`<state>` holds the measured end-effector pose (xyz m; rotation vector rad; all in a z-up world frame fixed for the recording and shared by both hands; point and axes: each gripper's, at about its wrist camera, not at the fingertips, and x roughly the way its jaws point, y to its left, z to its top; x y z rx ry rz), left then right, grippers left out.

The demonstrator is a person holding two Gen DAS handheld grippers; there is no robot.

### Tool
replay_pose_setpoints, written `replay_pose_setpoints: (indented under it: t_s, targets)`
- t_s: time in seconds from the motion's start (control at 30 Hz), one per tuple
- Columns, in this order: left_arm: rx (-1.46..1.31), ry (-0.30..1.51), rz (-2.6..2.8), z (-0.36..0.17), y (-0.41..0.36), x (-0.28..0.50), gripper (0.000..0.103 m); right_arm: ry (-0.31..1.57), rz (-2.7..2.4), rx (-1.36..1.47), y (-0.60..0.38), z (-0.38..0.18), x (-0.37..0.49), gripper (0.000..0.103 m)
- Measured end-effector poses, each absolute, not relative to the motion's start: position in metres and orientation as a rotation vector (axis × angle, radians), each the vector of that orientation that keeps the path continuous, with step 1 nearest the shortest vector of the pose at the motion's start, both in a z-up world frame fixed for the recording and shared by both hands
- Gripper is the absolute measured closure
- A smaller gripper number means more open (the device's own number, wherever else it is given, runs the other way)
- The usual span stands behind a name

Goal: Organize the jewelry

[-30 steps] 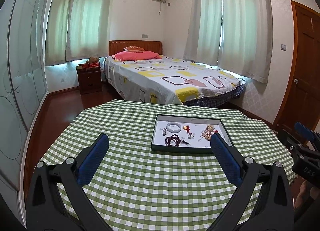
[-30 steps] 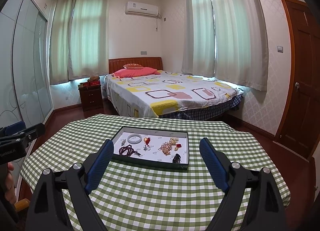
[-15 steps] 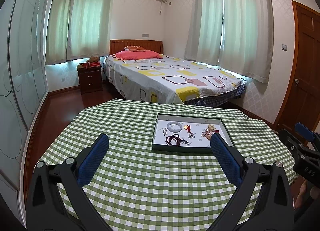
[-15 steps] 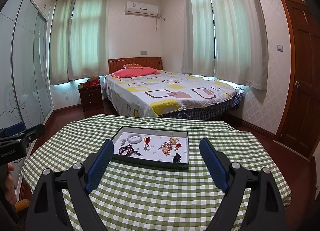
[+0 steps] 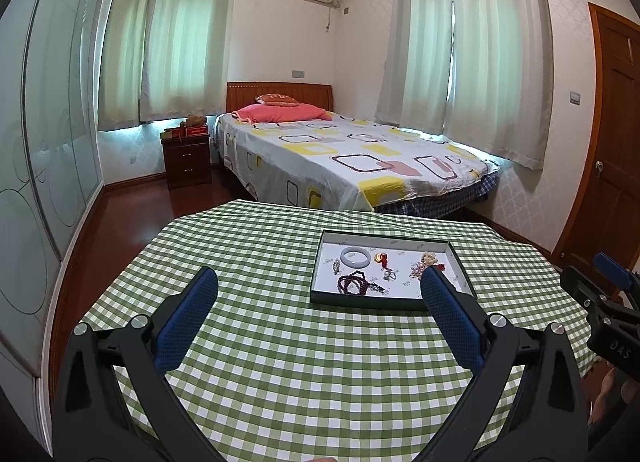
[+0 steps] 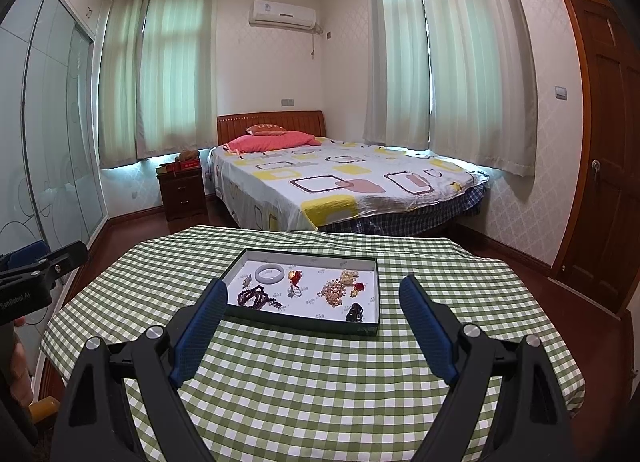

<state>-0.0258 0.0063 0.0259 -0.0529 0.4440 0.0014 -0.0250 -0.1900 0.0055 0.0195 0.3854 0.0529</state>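
A dark-rimmed tray [image 5: 352,298] with a white floor sits on the green checked table [image 5: 280,342]; it also shows in the right wrist view [image 6: 304,321]. In it lie a white bangle [image 6: 271,273], a dark bead string [image 6: 256,298], a red pendant [image 6: 296,278], a silver ring [image 6: 297,293], a pale bead heap [image 6: 336,290] and a small black piece [image 6: 355,312]. The bangle [image 5: 355,256] and dark beads [image 5: 354,283] show in the left view. My left gripper [image 5: 319,278] is open and empty, short of the tray. My right gripper [image 6: 313,286] is open and empty, in front of the tray.
Beyond the table stand a bed [image 5: 344,157] and a dark nightstand [image 5: 187,159]. A glass wardrobe [image 5: 40,141] lines the left wall and a wooden door [image 6: 608,149] is on the right. The right gripper's body [image 5: 604,314] shows at the left view's right edge.
Both views have tilted up very slightly. The grippers stay open and the tray and jewelry have not moved.
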Motion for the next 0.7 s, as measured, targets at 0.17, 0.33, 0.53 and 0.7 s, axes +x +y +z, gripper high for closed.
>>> replay_pose_setpoints:
  t_s: [0.17, 0.33, 0.53, 0.7]
  targets:
    - [-0.041, 0.449, 0.001, 0.025, 0.005, -0.024, 0.004, 0.39, 0.054, 0.02, -0.189, 0.004, -0.024, 0.018]
    - [-0.028, 0.452, -0.005, 0.022, 0.003, -0.02, 0.004, 0.398, 0.052, 0.024, -0.191, 0.001, -0.022, 0.018]
    - [-0.075, 0.493, -0.018, 0.01, 0.006, -0.009, 0.004, 0.415, 0.051, 0.031, -0.192, -0.005, -0.016, 0.018]
    - [-0.037, 0.494, -0.007, 0.002, 0.004, 0.001, 0.004, 0.431, 0.049, 0.038, -0.194, -0.011, -0.012, 0.018]
